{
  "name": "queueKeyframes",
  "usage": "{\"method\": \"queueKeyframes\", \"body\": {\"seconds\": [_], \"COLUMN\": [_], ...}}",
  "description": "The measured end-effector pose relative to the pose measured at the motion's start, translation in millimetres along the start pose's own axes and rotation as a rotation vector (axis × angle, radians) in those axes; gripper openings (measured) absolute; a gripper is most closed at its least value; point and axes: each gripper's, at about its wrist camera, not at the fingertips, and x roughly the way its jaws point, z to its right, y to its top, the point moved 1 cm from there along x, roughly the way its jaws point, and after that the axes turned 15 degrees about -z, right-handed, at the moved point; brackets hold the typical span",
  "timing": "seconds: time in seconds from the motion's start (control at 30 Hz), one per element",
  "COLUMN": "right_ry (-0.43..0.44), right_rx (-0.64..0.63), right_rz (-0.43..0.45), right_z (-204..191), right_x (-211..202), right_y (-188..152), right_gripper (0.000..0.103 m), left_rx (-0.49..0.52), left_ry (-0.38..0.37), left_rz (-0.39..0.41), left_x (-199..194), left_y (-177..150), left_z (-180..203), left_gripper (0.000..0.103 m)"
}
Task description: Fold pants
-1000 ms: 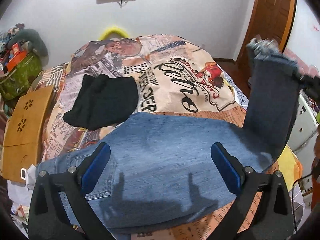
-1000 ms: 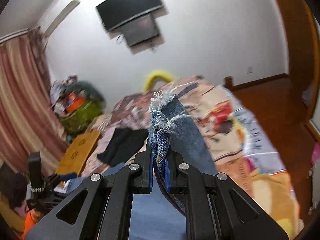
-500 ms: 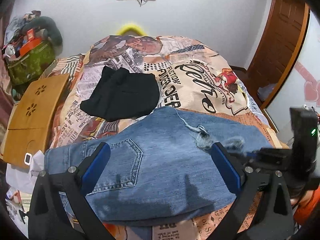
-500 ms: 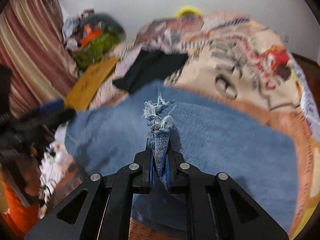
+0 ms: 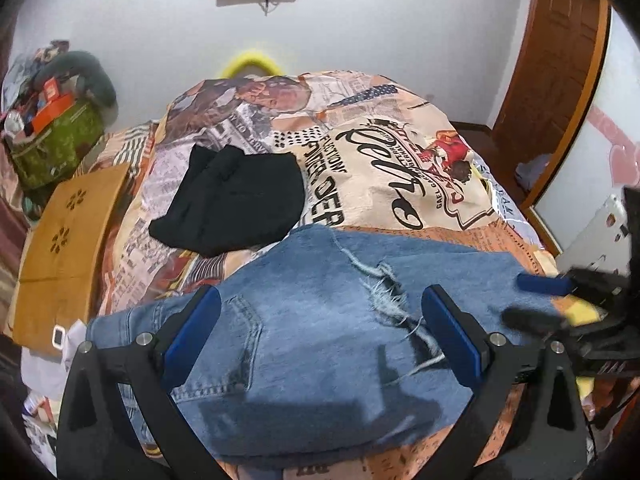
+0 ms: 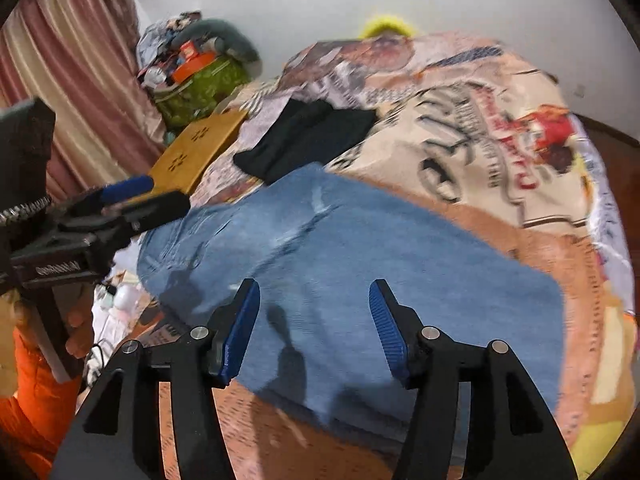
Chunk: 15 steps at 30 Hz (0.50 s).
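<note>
Jeans folded once on bed; both tongs released, holding nothing.
Left tongs (image 5: 320, 328) gape above the pocket end of the jeans (image 5: 320, 320); right tongs (image 6: 314, 328) gape over the fold's near edge. Advice: square edges before regripping for the next fold across the bed (image 5: 400, 160).

Both grippers (image 5: 320, 332) (image 6: 314, 324) are black, with blue ribbed pads (image 5: 192, 336), silver screws (image 6: 199, 332); the sleeve (image 6: 28, 412) is orange.
</note>
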Motion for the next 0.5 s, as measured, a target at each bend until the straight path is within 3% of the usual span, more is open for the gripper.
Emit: {"method": "queueKeyframes", "body": {"seconds": [0.1,0.27,0.4,0.5], "right_ry": [-0.052,-0.123,-0.118,-0.068], "right_rx": [0.038,0.106,0.161,0.191], "right_rz": [0.045,0.105,0.069,0.011], "right_z": [23.9,63.6,88.5,100.3], "right_x": [-20.1,-44.1,-35.9,-18.7], "right_y": [-1.9,-7.8,-10.3,-12.0], "right_gripper": [0.055,0.065,0.065,0.065], "left_rx": [0.03,0.06,0.068,0.082], "left_ry": [-0.007,-0.046,-0.041,-0.018], "left_rz": [-0.014,-0.073,-0.134,-0.171], "left_x": [7.8,31.4,57.8,75.1], "left_y": [11.3,31.6,43.8,46.4], "left_z": [15.8,41.1,55.5,62.4], "left_gripper": [0.102,0.102,0.102,0.102]}}
